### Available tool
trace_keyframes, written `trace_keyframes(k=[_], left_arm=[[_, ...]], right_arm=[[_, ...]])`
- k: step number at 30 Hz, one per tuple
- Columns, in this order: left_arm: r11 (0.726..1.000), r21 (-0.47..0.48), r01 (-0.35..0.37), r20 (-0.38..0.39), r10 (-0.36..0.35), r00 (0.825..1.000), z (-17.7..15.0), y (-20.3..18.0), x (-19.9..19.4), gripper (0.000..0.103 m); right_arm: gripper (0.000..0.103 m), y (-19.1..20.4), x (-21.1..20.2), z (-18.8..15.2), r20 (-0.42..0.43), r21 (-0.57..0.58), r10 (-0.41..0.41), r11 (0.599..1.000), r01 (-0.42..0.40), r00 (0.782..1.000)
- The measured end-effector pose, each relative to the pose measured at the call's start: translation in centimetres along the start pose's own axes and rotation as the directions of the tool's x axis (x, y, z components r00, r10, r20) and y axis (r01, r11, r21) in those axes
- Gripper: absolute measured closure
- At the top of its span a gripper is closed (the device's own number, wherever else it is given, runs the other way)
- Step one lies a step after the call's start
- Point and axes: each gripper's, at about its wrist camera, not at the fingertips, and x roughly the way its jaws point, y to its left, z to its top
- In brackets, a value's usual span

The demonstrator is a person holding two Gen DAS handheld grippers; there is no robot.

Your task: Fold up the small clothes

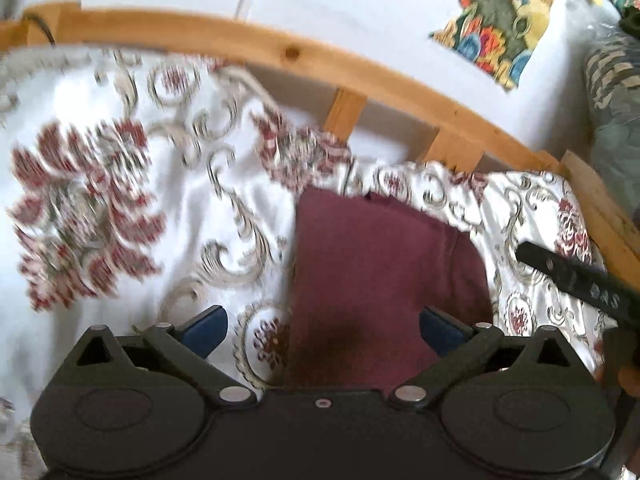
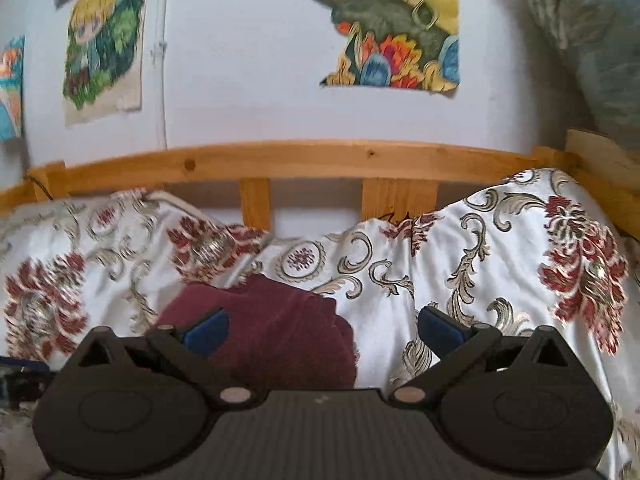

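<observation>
A folded maroon garment [image 1: 372,276] lies flat on the white bedspread [image 1: 172,216] patterned with red flowers and grey scrolls. My left gripper [image 1: 324,330] hovers over its near edge, blue pads spread wide, nothing between them. In the right wrist view the same maroon garment [image 2: 276,328] lies low and left of centre. My right gripper [image 2: 324,330] is open above its right part, the left pad over the cloth, the right pad over the bedspread [image 2: 400,280]. A black finger of the right gripper [image 1: 576,280] shows at the right edge of the left wrist view.
A wooden bed rail [image 1: 360,68] with short slats runs behind the bedspread, against a white wall. Colourful embroidered pictures [image 2: 384,28] hang on the wall. A grey-green patterned bundle [image 2: 592,40] stands at the far right. The bedspread bunches up high at the right [image 2: 560,240].
</observation>
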Motion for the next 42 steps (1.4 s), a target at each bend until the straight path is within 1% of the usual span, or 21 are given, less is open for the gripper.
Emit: trace_keyframes(k=[5,9,12,15,19,22,28,31,34,38,42], left_arm=[[0.998,0.041,-0.049,0.084,0.045,0.995,1.0,-0.6,-4.6,0.001],[0.990,0.110,-0.091,0.135,0.076,0.988,0.9,-1.1,-8.9,0.001],[0.986,0.116,-0.116,0.174,0.095,0.980,0.0,-1.0,-12.2,0.001],[0.988,0.109,-0.111,0.191,0.089,0.978,-1.2,-0.7,-15.1,0.001],[0.986,0.125,-0.107,0.200,0.080,0.976,-3.3,-0.7,-18.0,0.001],[0.985,0.132,-0.108,0.204,0.080,0.976,-5.0,-0.7,-19.4,0.001],[0.984,0.140,-0.106,0.199,0.077,0.977,-8.6,-0.6,-19.8,0.001],[0.984,0.151,-0.092,0.194,0.062,0.979,-10.5,-0.5,-19.2,0.001],[0.981,0.164,-0.106,0.178,0.076,0.981,-11.9,-0.4,-18.3,0.001],[0.969,0.217,-0.117,0.154,0.084,0.984,-13.5,-0.8,-17.2,0.001],[0.954,0.274,-0.125,0.144,0.087,0.986,-14.1,-1.4,-16.4,0.001]], right_arm=[[0.000,1.0,-5.2,-0.9,0.077,0.038,0.045,0.998,-0.048,0.996],[0.000,2.0,-9.4,-1.8,0.124,0.050,0.061,0.996,-0.067,0.990],[0.000,2.7,-12.4,-2.8,0.147,0.043,0.064,0.997,-0.071,0.987],[0.000,3.2,-15.0,-3.8,0.160,0.050,0.071,0.996,-0.080,0.985],[0.000,3.5,-17.9,-5.0,0.153,0.060,0.092,0.993,-0.102,0.984],[0.000,3.9,-19.5,-5.9,0.149,0.048,0.096,0.993,-0.104,0.984],[0.000,4.1,-22.1,-8.0,0.145,0.037,0.090,0.995,-0.096,0.985],[0.000,4.5,-22.8,-9.3,0.141,0.017,0.043,0.999,-0.046,0.989],[0.000,4.4,-23.2,-10.5,0.131,0.030,0.017,0.999,-0.021,0.991],[0.000,4.1,-23.0,-11.8,0.095,0.049,-0.010,0.999,0.005,0.995],[0.000,3.9,-22.4,-12.4,0.052,0.066,-0.019,0.998,0.015,0.998]])
